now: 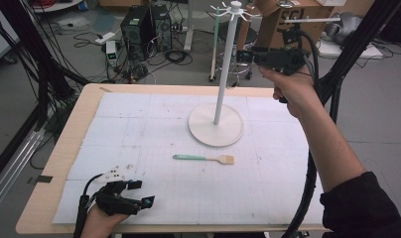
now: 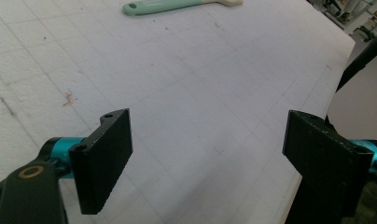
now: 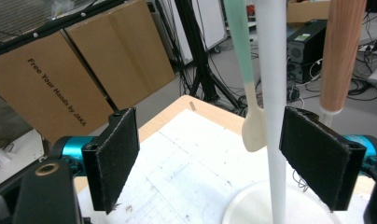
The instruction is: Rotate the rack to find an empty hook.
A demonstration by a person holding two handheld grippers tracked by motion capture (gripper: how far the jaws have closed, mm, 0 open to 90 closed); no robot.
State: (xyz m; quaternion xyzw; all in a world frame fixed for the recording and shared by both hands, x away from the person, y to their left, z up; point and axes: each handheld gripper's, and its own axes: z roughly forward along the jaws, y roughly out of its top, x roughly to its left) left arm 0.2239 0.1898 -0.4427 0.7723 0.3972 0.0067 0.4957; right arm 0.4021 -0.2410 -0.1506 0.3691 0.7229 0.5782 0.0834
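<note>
The left gripper (image 1: 139,194) rested at the table's (image 1: 54,163) seven o'clock corner, jaws spread apart, clamping nothing. One brush (image 1: 204,158) with a mint-green handle lay flat near the centre, at six o'clock from the white rack (image 1: 223,74). From the rack hung two utensils — a mint-handled spatula (image 3: 246,79) and a wooden piece (image 3: 340,51). The right gripper (image 1: 245,56) hovered at the pole's three o'clock — jaws apart, empty.

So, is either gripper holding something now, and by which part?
Nothing is held. The left gripper rests open near the table's front edge, jaws empty. The right gripper is open too, raised beside the white stand's pole, not clamping it.
</note>
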